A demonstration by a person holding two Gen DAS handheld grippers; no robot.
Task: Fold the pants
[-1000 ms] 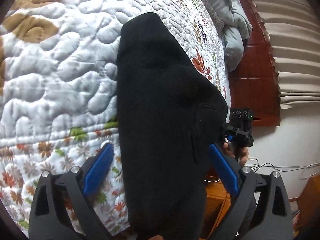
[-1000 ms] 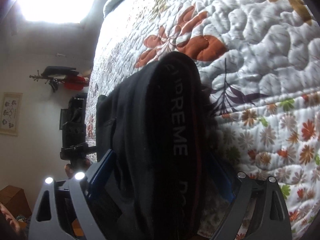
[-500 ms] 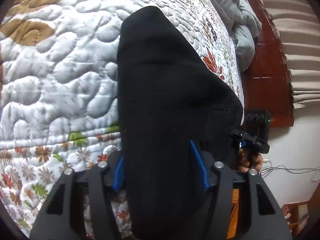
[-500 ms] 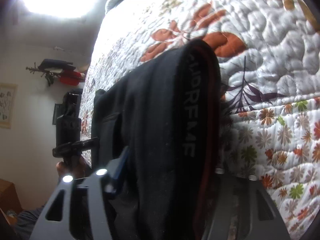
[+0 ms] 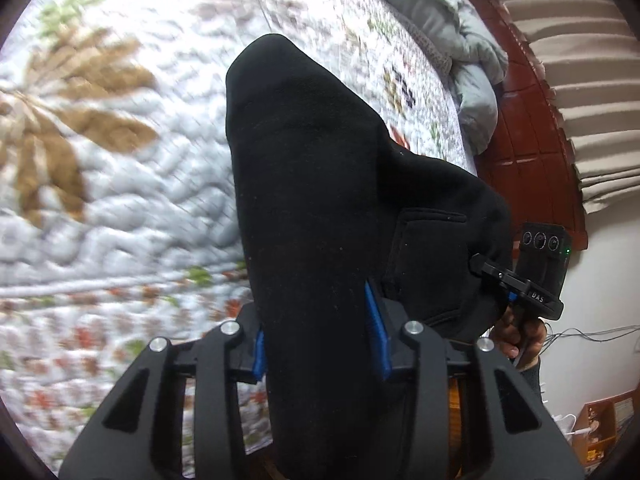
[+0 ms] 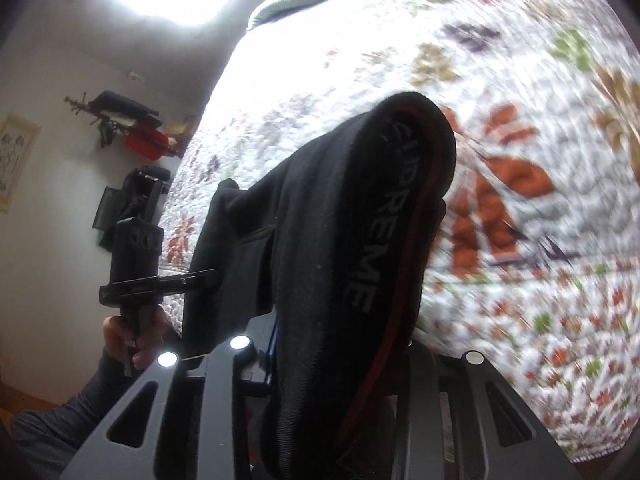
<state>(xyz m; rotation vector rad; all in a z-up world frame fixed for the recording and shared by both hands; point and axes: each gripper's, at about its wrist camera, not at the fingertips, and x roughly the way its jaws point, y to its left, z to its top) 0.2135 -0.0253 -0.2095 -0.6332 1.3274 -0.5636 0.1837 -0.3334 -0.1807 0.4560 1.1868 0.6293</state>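
Black pants (image 5: 320, 208) hang over a quilted floral bedspread (image 5: 112, 184). My left gripper (image 5: 320, 344) is shut on one end of the pants, blue pads pressed into the cloth. My right gripper (image 6: 340, 352) is shut on the waistband end (image 6: 372, 240), which carries grey lettering and a red stripe. The right gripper's device shows in the left wrist view (image 5: 536, 276), held by a hand. The left gripper's device shows in the right wrist view (image 6: 140, 256). The pants stretch between both grippers, lifted off the bed.
A grey duvet (image 5: 460, 52) is bunched by the red-brown wooden headboard (image 5: 532, 148). Curtains (image 5: 592, 80) hang at the right. A wall shelf with red items (image 6: 136, 136) and a framed picture (image 6: 16, 160) are on the wall. Cables (image 5: 592, 332) trail near the wall.
Both grippers closed on the pants from open. They then lifted the pants up and away from the quilt; the bedspread now looks blurred with motion.
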